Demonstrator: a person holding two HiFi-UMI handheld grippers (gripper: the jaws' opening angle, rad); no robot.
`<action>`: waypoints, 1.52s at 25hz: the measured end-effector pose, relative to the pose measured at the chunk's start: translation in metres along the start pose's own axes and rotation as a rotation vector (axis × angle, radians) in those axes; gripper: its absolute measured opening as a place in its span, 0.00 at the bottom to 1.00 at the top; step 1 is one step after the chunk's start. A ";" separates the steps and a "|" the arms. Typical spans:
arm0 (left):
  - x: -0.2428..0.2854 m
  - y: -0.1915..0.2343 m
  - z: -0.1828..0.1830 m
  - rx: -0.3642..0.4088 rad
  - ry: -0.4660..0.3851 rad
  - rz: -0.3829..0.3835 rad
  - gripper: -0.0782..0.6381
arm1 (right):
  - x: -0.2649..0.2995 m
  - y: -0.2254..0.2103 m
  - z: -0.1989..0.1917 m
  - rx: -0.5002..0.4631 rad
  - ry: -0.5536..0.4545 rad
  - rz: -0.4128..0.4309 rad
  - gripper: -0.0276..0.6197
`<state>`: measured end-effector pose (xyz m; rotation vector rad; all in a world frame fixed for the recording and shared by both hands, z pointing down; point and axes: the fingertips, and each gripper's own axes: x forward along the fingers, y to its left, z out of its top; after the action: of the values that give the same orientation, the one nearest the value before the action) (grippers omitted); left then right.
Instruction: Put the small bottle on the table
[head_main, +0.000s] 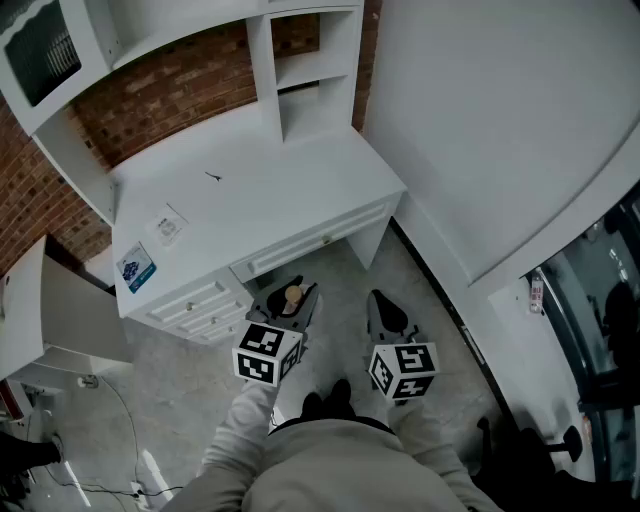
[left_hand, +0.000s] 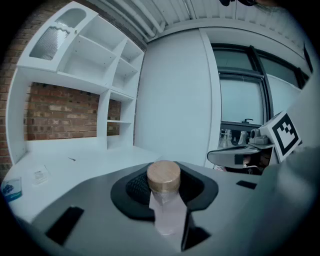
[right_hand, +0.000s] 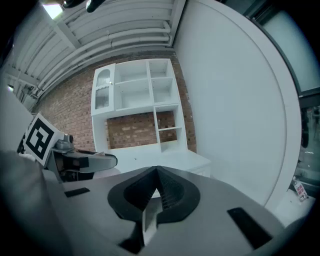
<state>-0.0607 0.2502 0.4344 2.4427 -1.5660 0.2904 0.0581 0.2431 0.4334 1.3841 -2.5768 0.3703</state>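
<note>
A small clear bottle (left_hand: 168, 216) with a round wooden lid (left_hand: 163, 175) stands upright between the jaws of my left gripper (left_hand: 166, 198), which is shut on it. From the head view the bottle (head_main: 294, 296) and left gripper (head_main: 289, 303) hang over the floor just in front of the white table (head_main: 270, 195), near its drawers. My right gripper (head_main: 386, 314) floats beside it to the right, also off the table. Its jaws are shut with nothing between them (right_hand: 156, 193). The tabletop (left_hand: 75, 162) lies ahead and to the left of the bottle.
A white hutch with shelves (head_main: 300, 70) stands at the table's back against a brick wall (head_main: 170, 95). Two small papers (head_main: 135, 268) (head_main: 168, 226) and a tiny dark object (head_main: 213, 176) lie on the left half of the tabletop. A white wall (head_main: 500, 130) is on the right.
</note>
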 end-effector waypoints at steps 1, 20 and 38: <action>0.003 0.002 0.001 0.002 -0.004 0.007 0.28 | 0.003 -0.003 0.002 0.001 -0.008 0.001 0.09; 0.046 -0.002 0.015 0.029 0.000 0.053 0.28 | 0.013 -0.066 0.017 -0.017 -0.044 -0.023 0.09; 0.146 0.044 0.036 0.052 0.030 0.020 0.28 | 0.087 -0.127 0.036 0.013 -0.024 -0.078 0.09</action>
<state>-0.0394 0.0951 0.4448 2.4514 -1.5901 0.3743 0.1149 0.0962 0.4399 1.4972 -2.5345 0.3610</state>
